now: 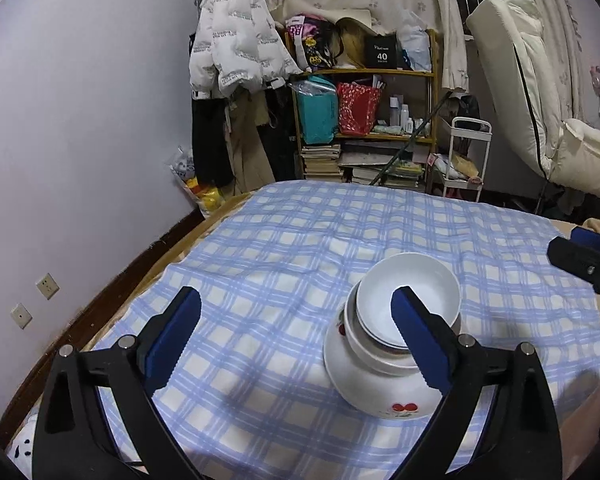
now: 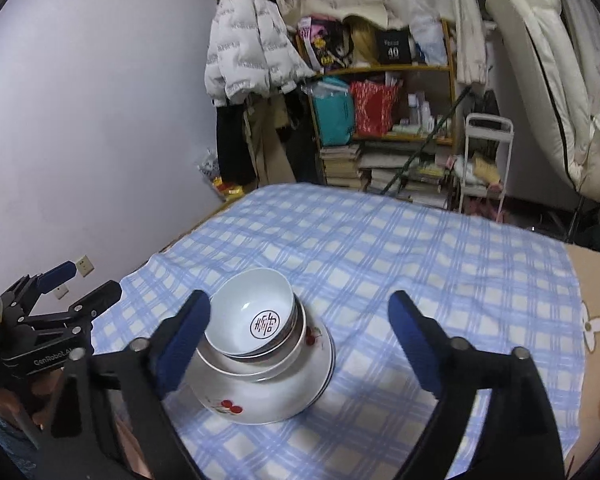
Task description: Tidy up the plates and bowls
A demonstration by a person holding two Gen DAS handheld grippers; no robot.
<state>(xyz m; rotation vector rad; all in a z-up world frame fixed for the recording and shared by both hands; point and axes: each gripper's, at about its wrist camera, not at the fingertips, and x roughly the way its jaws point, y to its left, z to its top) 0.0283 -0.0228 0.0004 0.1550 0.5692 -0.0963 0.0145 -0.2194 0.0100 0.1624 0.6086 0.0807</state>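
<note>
The left gripper [image 1: 296, 338] has its jaws spread wide with nothing between the blue pads; its right finger overlaps the crockery in its own camera's view, and contact cannot be told. The right gripper [image 2: 300, 336] is likewise wide apart and empty, its left finger in front of the crockery's rim.

The stack of bowls and plates [image 2: 260, 352] sits on the checked blue cloth [image 2: 420, 264], toward its near edge: a white top bowl [image 2: 252, 316] with a round dark emblem inside nests in further bowls, all on a wide plate [image 2: 284, 396] printed with red cherries.

Nothing else lies on the cloth. Beyond its far edge stand a cluttered wooden shelf [image 1: 364, 92], a hanging white puffer jacket [image 1: 236, 40] and a small white cart [image 1: 466, 156].

Both grippers point down at a slant toward the stack, the left one left of it and the right one right of it.
</note>
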